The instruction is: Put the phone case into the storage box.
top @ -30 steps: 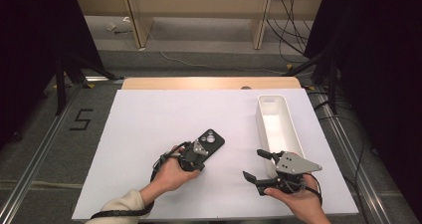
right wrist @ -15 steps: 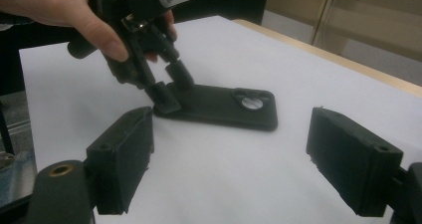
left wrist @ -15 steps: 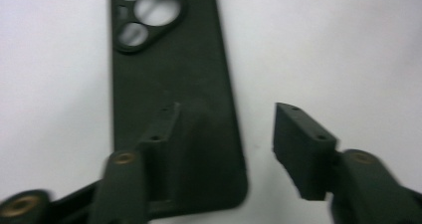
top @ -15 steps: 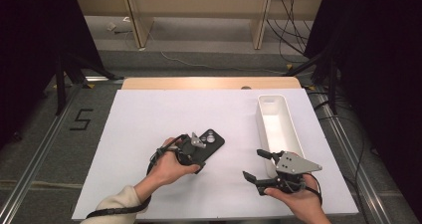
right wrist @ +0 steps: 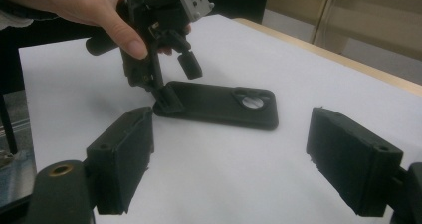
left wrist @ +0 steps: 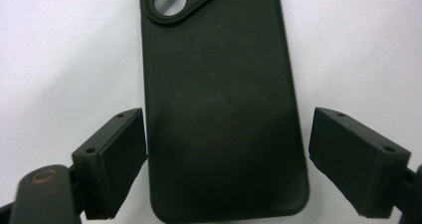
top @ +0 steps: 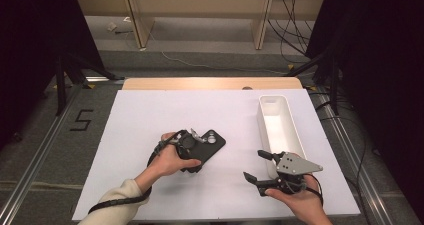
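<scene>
A black phone case (top: 212,141) lies flat on the white table sheet (top: 150,115), camera cut-out facing up. My left gripper (top: 192,141) hovers over its near end. In the left gripper view the case (left wrist: 219,79) lies between the spread jaws of the left gripper (left wrist: 226,117), which have just been opening; the right pad stands clear of it. My right gripper (top: 254,164) is open at the front right, holding nothing. In the right gripper view the case (right wrist: 219,104) and the left gripper (right wrist: 180,84) lie beyond the right gripper (right wrist: 231,119).
A long white tray (top: 274,98) stands on the right side of the sheet, just behind my right gripper. The table's wooden edge (top: 210,83) runs along the back. Black cables trail from both grippers.
The left gripper's jaws have spread apart and let go of the phone case, and the left hand has drawn back slightly to the left. The right gripper has stayed still.
</scene>
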Demonstrator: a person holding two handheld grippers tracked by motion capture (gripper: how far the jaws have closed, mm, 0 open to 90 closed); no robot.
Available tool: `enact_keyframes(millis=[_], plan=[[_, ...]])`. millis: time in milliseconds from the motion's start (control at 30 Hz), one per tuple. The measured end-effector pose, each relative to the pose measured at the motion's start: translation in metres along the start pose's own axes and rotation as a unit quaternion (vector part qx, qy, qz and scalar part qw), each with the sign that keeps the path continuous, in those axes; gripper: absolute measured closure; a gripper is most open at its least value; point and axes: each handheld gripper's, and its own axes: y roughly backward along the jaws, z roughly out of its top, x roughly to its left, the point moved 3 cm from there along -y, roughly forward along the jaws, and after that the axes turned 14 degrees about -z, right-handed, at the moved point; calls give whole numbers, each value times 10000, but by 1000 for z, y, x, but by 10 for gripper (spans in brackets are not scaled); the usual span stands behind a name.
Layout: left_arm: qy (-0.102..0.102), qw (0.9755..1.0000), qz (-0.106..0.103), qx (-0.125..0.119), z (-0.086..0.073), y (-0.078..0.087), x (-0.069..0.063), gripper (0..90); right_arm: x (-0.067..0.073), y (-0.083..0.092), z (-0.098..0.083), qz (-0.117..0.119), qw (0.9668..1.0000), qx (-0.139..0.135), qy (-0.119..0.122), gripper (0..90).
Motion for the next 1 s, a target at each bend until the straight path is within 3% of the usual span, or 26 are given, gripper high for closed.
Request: enact_keyframes(millis=[1000], plan=[[212, 9995, -171, 188, 2, -13, 8, 95, 0, 0, -1, 8, 10000, 37, 16, 201]])
